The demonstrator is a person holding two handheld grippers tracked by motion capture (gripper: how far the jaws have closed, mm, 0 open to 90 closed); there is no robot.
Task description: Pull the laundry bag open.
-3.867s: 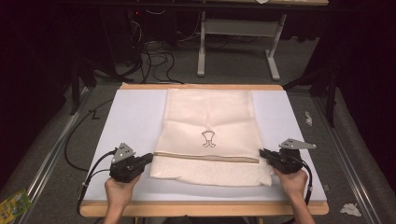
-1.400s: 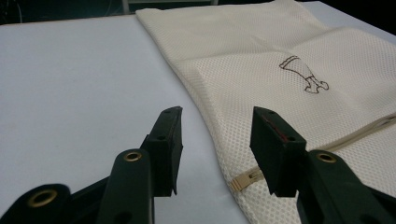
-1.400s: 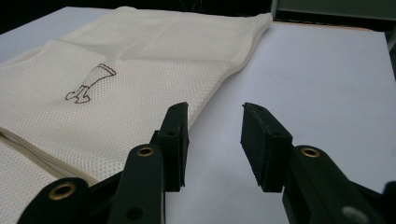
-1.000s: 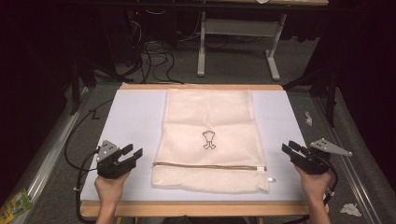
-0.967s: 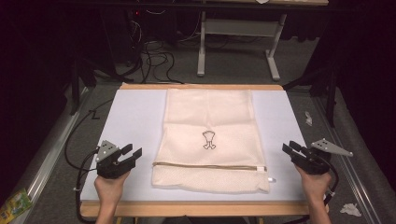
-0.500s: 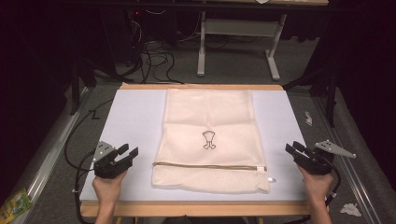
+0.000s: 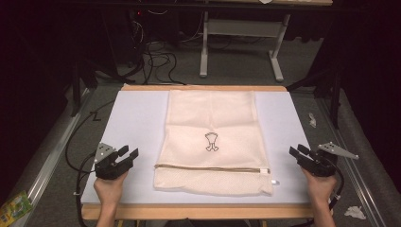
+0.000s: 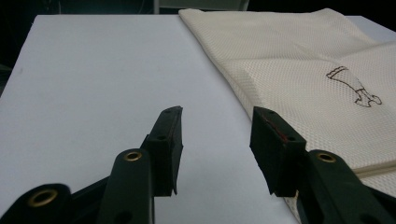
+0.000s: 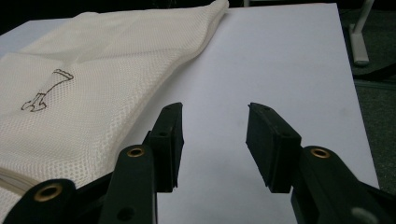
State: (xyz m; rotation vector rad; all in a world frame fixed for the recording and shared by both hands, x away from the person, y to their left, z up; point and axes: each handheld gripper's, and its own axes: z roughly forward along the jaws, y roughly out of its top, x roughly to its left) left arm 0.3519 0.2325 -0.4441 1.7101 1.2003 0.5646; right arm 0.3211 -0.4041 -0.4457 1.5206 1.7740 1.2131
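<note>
A cream mesh laundry bag [image 7: 211,137] lies flat in the middle of the white table [image 7: 137,118], with a small dark emblem [image 7: 211,141] on it and a brown zipper [image 7: 213,167] across its near end. My left gripper [image 7: 126,154] rests near the table's left front corner, open and holding nothing, well left of the bag [image 8: 299,70]. My right gripper [image 7: 297,152] sits at the right front edge, open too, with bare table between its jaws and the bag [image 9: 93,84] off to its left.
The table has a wooden rim [image 7: 203,88]. Cables [image 7: 156,52] and a metal table frame [image 7: 236,33] stand on the dark floor behind. Crumpled paper scraps [image 7: 354,212] lie on the floor at right, and a colourful packet [image 7: 12,208] lies at lower left.
Both grippers let go of the bag's near end and drew outward to the table's sides. In the last second they drifted slightly further apart. The bag lies still.
</note>
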